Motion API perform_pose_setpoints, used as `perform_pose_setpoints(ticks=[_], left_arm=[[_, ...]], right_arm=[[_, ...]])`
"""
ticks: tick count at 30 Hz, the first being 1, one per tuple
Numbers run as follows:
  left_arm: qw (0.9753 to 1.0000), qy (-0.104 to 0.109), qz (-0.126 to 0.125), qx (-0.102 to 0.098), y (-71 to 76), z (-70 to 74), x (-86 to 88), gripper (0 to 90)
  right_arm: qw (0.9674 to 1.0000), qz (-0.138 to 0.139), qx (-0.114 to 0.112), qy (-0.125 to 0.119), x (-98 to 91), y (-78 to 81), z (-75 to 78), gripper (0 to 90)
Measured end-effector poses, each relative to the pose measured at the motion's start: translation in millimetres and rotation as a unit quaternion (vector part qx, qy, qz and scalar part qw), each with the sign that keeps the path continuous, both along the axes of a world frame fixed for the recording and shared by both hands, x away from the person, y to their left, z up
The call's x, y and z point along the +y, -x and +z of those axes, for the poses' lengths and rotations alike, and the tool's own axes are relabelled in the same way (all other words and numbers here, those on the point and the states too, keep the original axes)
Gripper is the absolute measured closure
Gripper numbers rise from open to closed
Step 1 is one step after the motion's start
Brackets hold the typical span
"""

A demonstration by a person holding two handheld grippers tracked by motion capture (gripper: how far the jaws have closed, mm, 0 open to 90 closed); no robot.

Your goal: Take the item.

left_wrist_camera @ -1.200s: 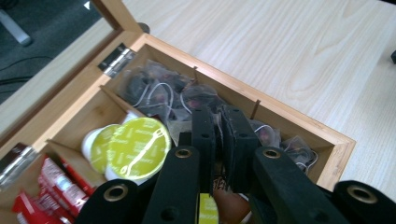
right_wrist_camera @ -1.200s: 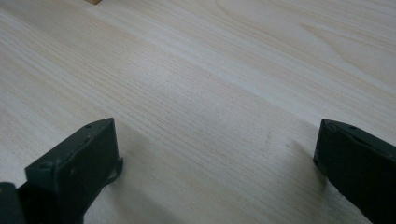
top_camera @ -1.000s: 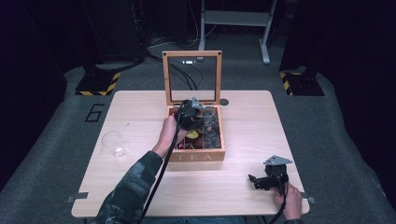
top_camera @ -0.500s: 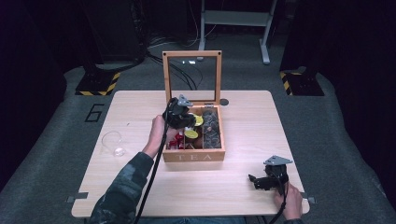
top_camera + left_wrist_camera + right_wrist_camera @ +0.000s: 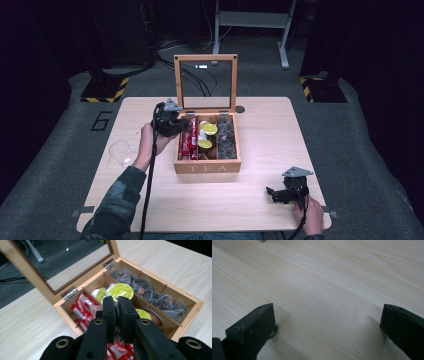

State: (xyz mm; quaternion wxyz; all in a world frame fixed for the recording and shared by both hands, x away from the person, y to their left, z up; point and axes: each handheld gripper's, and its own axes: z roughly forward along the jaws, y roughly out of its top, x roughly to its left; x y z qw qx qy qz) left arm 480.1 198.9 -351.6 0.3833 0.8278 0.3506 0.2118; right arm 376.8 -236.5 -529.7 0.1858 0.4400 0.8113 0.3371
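A tea box (image 5: 207, 167) sits mid-table (image 5: 270, 135), a glass (image 5: 120, 152) to its left.

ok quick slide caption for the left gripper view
Left gripper pinching something thin above the open wooden tea box of red packets, yellow-lidded pods and tea bags.

High view: the pale table (image 5: 260, 135) is evenly lit from above, while the surroundings from 9 through 12 to 3 o'clock sink into near-black. Gripper views: soft, slightly blurred detail, with diffuse shadows beside the dark jaws toward 6 o'clock.
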Motion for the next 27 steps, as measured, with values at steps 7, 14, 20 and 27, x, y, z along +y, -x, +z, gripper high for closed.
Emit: perform_pose_setpoints(ticks=[7,14,20,27], left_arm=[[0.9998,0.008,0.018,-0.008,7.4,5.0,27.0,84.2],[0.9994,0.009,0.03,-0.015,15.2,8.4,48.3,84.2],[0.9985,0.019,0.047,-0.019,18.9,8.0,67.8,84.2],[0.997,0.029,0.067,-0.026,28.4,11.6,88.1,84.2]], right_arm=[[1.0,0.0,0.0,0.0,0.0,0.0,0.0,0.0],[1.0,-0.002,0.0,-0.002,0.4,0.0,-0.1,0.0],[1.0,-0.002,0.0,-0.002,0.4,0.0,-0.1,0.0],[1.0,-0.002,0.0,-0.002,0.4,0.0,-0.1,0.0]])
